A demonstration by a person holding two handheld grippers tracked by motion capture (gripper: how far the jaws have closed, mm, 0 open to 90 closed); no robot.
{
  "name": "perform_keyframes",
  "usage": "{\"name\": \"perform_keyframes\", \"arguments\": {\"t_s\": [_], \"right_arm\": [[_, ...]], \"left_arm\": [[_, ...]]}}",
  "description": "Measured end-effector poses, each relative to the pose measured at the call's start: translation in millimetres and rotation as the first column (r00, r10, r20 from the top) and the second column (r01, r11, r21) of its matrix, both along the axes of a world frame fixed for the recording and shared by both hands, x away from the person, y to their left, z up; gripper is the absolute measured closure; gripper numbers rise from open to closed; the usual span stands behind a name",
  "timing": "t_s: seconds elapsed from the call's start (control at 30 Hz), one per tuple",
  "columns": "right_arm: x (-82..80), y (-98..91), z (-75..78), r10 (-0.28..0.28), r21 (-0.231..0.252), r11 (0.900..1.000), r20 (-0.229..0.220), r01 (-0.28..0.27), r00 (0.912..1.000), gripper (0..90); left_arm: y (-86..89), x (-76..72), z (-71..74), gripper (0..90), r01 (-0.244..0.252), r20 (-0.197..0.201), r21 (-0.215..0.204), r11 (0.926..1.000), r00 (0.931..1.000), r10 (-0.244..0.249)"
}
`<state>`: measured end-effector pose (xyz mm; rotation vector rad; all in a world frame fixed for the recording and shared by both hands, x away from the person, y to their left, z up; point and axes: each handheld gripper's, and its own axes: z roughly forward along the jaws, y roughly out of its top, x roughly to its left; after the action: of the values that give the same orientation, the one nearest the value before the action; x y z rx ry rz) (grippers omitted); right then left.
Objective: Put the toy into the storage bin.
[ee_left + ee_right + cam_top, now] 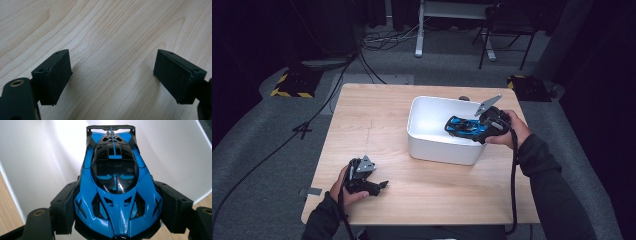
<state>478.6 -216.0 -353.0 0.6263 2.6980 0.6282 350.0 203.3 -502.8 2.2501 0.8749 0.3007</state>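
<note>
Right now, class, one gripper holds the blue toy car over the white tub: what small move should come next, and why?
Probably lower the car a little into the tub, then open the jaws. The right gripper clamps the blue toy car by its sides, and the car hangs above the white tub, apparently not yet on its floor. The left gripper rests open over the table.

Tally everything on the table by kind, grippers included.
Toy car, blue and black: 1
White bin: 1
Grippers: 2, left gripper and right gripper
Total: 4
</note>
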Motion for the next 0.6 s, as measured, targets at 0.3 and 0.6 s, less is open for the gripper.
{"name": "perform_keyframes", "arguments": {"t_s": [0.3, 0.6], "right_arm": [[10.5, 4.7, -6.0, 0.012, -0.04, 0.9991, -0.037, -0.013, 0.9992, 25.8], [10.9, 2.1, -6.9, 0.013, -0.004, 0.9999, -0.032, -0.013, 0.9994, 26.6]], "left_arm": [[0.0, 0.0, 0.0, 15.1, 0.0, 0.0, 0.0, 1.0, 1.0, 0.0], [0.0, -0.2, 0.1, 15.1, -0.001, -0.002, 0.0, 1.0, 1.0, 0.001]]}}
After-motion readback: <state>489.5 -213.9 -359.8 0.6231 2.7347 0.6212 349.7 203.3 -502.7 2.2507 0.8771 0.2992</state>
